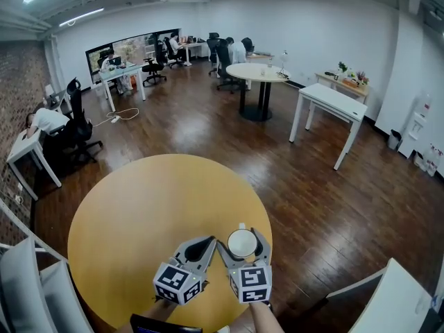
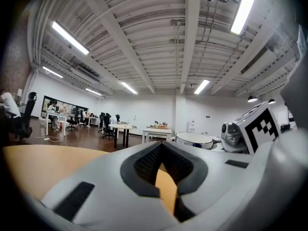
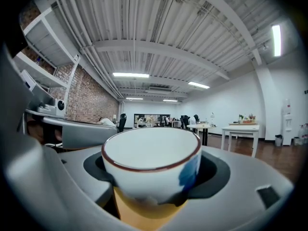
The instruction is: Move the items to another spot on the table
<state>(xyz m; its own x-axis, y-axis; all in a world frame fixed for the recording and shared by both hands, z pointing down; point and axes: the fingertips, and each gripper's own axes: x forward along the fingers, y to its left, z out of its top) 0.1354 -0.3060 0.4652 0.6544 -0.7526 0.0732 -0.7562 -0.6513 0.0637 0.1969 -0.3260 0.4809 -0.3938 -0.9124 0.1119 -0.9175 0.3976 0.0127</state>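
Note:
A white cup (image 1: 242,243) with a brown rim sits between the jaws of my right gripper (image 1: 242,238), near the front edge of the round yellow table (image 1: 146,200). In the right gripper view the cup (image 3: 151,162) fills the gap, a blue mark on its side, and the right gripper (image 3: 152,179) is shut on it. Whether the cup rests on the table or hangs just above it is not clear. My left gripper (image 1: 209,242) lies just left of the cup, shut and holding nothing. From the left gripper (image 2: 161,147) view the cup (image 2: 194,139) shows to the right.
The yellow tabletop (image 2: 33,165) stretches away ahead and to the left. Beyond the table lie a dark wood floor, a round white table (image 1: 257,72), a white desk (image 1: 331,103), and office chairs with people at the far desks.

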